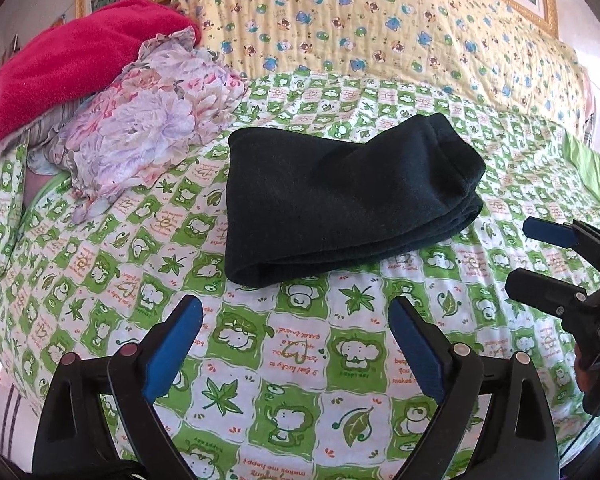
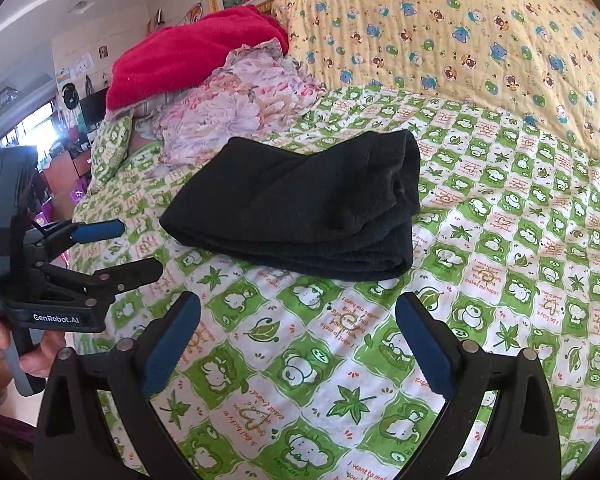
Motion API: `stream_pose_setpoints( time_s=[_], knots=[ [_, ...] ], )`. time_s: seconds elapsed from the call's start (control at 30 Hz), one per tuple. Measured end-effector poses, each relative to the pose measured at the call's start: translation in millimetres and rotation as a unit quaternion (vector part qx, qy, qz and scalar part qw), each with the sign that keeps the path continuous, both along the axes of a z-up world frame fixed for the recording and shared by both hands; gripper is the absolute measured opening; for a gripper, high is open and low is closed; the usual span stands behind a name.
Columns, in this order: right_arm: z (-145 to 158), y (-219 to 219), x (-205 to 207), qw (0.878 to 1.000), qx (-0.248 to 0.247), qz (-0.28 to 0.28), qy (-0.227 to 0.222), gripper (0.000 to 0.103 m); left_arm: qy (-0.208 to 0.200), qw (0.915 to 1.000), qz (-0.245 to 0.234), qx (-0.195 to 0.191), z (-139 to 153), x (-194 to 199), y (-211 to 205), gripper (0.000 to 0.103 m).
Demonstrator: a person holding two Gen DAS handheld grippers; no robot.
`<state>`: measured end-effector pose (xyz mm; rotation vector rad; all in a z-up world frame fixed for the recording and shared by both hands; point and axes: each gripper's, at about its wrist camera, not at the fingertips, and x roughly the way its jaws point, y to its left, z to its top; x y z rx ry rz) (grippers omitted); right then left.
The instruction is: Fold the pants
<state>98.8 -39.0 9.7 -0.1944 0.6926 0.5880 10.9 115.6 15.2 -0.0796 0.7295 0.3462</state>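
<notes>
Holding both tools spread wide and empty, left tool (image 1: 296,336) and right tool (image 2: 298,334), near the folded black pants (image 1: 340,196) on the bed (image 1: 292,380).

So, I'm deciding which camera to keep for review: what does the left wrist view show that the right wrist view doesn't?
Only the left wrist view shows the right hand-held gripper from the side, open, at its right edge. Only the right wrist view shows the left hand-held gripper from the side, open, and the room beyond the bed. Both show the folded black pants on the green patterned sheet, the red blanket and the yellow quilt.
</notes>
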Motion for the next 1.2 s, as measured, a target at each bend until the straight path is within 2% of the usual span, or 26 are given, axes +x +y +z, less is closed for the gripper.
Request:
stream_pose_setpoints(
  time_s=[0.3, 1.2],
  knots=[
    [-9.2, 4.8, 6.6, 1.0, -0.006, 0.0, 0.01, 0.098, 0.002, 1.0, 0.006, 0.0, -4.3, 5.1, 3.6, 0.096],
    [-4.3, 11.8, 23.6, 1.0, 0.013, 0.007, 0.006, 0.098, 0.003, 0.9999, 0.002, -0.01, -7.0, 21.7, 7.7, 0.096]
  ],
)
